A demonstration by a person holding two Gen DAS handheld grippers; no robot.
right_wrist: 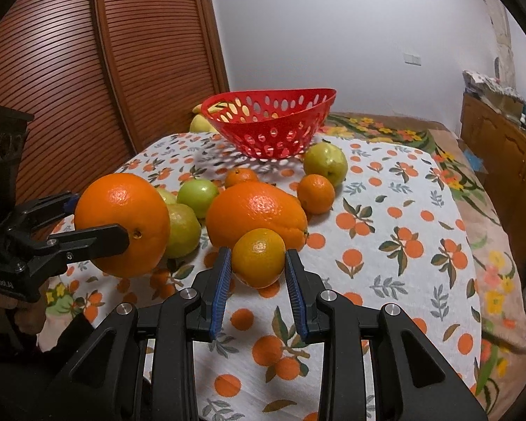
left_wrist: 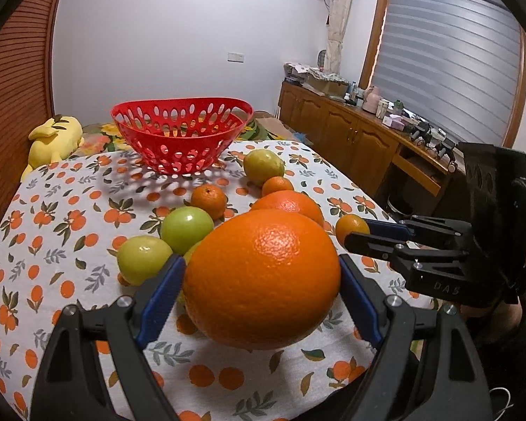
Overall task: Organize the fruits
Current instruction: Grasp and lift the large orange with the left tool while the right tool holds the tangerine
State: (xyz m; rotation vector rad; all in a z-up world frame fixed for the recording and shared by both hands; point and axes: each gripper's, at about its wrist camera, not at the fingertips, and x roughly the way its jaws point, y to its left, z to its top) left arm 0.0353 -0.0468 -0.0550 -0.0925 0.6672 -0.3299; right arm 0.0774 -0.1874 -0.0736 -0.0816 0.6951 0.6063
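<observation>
Left wrist view. Left gripper (left_wrist: 262, 277): blue pads pinching a large orange (left_wrist: 261, 279) at both sides, lifted clear of the tablecloth (left_wrist: 52, 245), shadow beneath. Right gripper (left_wrist: 350, 233), entering from the right: fingers pinching a small tangerine (left_wrist: 347, 228), just right of the large orange. On the tablecloth behind: second large orange (left_wrist: 291, 203); two more tangerines (left_wrist: 208, 200) (left_wrist: 277, 185); green fruits (left_wrist: 187, 224) (left_wrist: 143, 259) (left_wrist: 263, 163). Red basket (left_wrist: 182, 133) at the far end, perforated, upright, no fruit visible inside. Yellow plush toy (left_wrist: 54, 137) beyond the table's far left edge. Wooden cabinet (left_wrist: 350, 133) along the right wall.

Right wrist view. Right gripper (right_wrist: 259, 263): pads closed against the small tangerine (right_wrist: 259, 258), directly in front of the second large orange (right_wrist: 256, 215). Left gripper (right_wrist: 98, 221), at left: pinching the first large orange (right_wrist: 122, 224), held above the cloth. Green fruits (right_wrist: 198, 193) (right_wrist: 182, 226) between the two large oranges; another (right_wrist: 325, 163) near the basket. Loose tangerines (right_wrist: 315, 193) (right_wrist: 241, 176). Red basket (right_wrist: 273, 122) well behind the cluster, apart from it.
</observation>
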